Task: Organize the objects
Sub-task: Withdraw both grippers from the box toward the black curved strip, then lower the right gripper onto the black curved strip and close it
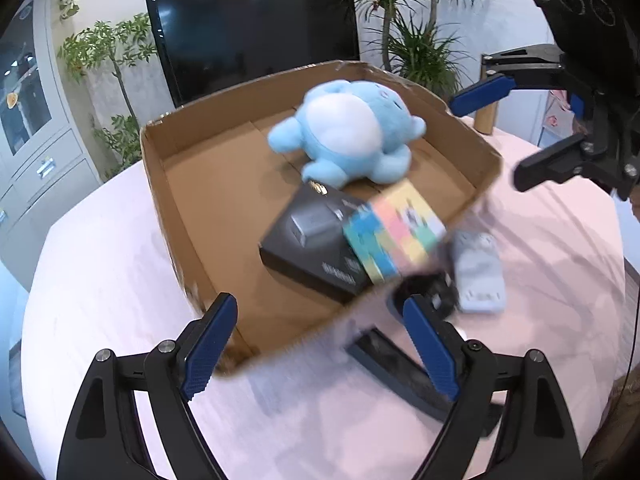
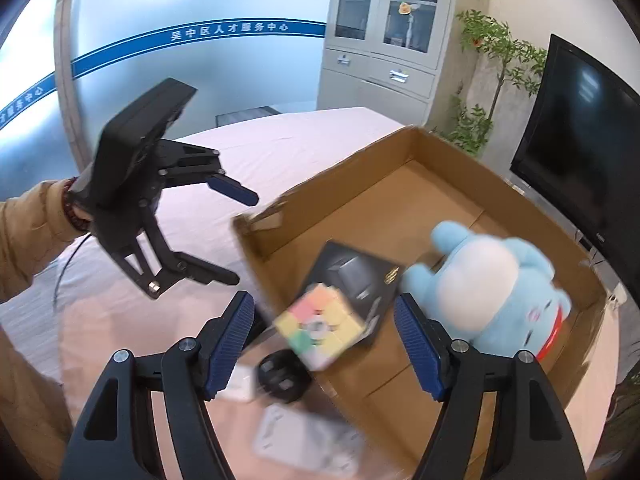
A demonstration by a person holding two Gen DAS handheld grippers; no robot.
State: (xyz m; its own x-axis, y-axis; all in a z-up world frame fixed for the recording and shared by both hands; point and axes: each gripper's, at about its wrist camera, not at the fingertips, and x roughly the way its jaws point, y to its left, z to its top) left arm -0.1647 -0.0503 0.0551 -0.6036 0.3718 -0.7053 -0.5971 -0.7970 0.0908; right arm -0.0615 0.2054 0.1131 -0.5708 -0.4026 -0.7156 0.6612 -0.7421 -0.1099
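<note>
both the left hand-held gripper (image 1: 320,344) and right hand-held gripper (image 2: 324,344) hang open, empty. the blue plush (image 1: 348,132), black box (image 1: 312,248) and pastel cube (image 1: 394,232) sit in the cardboard tray (image 1: 192,240). next, i'd guess, the grey adapter (image 1: 478,272) at four o'clock on the tabletop (image 1: 100,260).

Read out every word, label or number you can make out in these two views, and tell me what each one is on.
"吴中区人才服务中心", white characters on the blue stripe across the frosted glass wall.
The same characters repeat lower left on the stripe, only partly legible.
Flat black cardboard box in the brown cardboard tray: white print and a gold mark, too blurred to read.
Black television: small logo, too small to read.
</note>
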